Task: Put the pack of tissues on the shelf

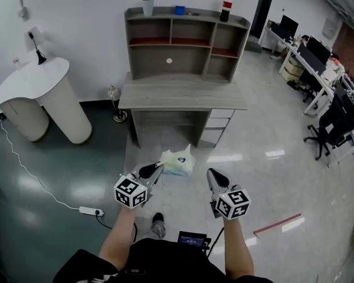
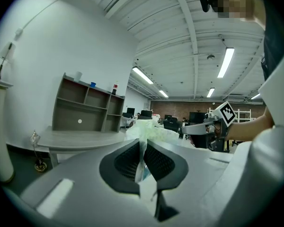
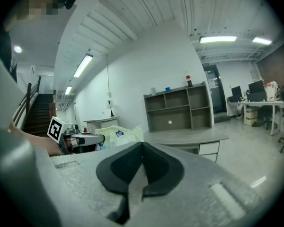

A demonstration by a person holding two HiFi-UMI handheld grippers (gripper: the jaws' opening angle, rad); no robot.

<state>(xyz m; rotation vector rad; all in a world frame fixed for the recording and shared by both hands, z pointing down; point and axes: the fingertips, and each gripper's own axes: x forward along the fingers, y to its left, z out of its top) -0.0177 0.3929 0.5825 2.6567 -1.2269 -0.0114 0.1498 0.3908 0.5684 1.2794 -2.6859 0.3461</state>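
Left gripper (image 1: 155,170) pinches the pack of tissues (image 1: 178,163) by its wrapper edge, jaws nearly together — held in the air, well short of the shelf (image 1: 186,43). Right gripper (image 1: 216,179) is closed, empty.

Grey counter (image 1: 183,94) with drawers (image 1: 219,122) stands against the white wall. High behind it, left to right: white cup (image 1: 148,6), blue cup (image 1: 179,9), dark bottle (image 1: 226,7) with red cap. Left: white curved stand (image 1: 53,99) carrying a small black microphone (image 1: 36,47). On the glossy floor (image 1: 271,181): power strip (image 1: 90,211) with white cable (image 1: 23,168); red strip (image 1: 277,225). Far right: office desks (image 1: 312,55) with monitors, black chair (image 1: 327,128).
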